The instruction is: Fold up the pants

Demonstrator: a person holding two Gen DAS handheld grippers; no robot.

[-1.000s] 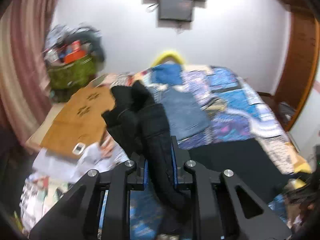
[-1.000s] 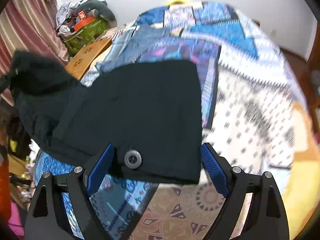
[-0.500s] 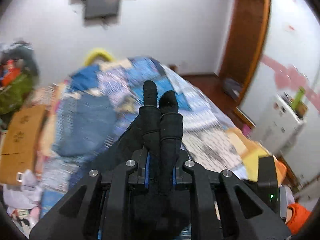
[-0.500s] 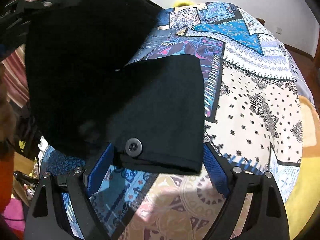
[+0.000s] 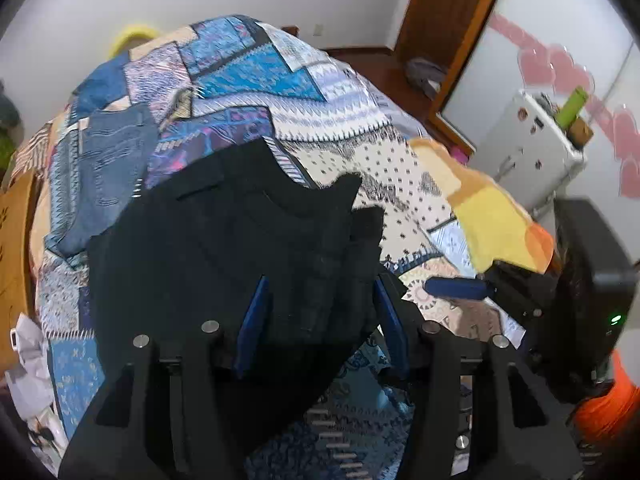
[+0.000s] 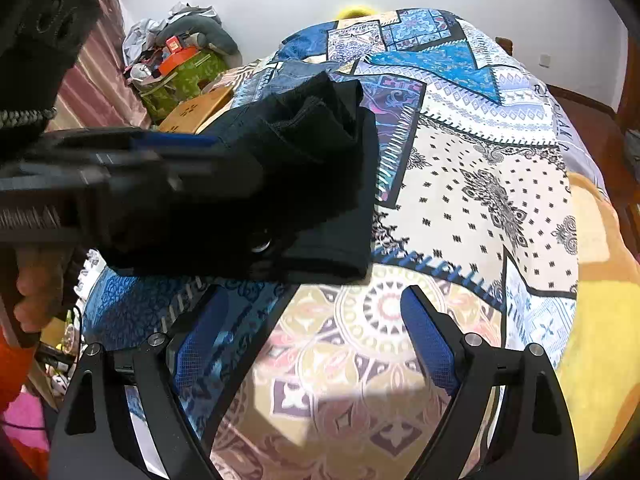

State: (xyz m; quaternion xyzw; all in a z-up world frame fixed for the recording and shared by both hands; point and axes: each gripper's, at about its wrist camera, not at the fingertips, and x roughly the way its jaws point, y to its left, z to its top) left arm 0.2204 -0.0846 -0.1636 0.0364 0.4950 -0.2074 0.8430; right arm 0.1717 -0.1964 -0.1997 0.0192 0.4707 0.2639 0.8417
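Left tool (image 5: 320, 312): jaws have just been opening; blue pads now stand apart with the black cloth loose between them
Right tool (image 6: 316, 332): spread wide, nothing between the pads, hovering over the bedspread just short of the waistband
Black pants (image 5: 224, 248): folded over on the bed, leg ends laid back toward the waist; waist button (image 6: 260, 245) faces the right tool
Bed (image 6: 480, 184): patchwork blue and white spread, yellow blanket (image 5: 492, 216) at one edge
Folded jeans (image 5: 108, 160): beyond the pants, apart from them
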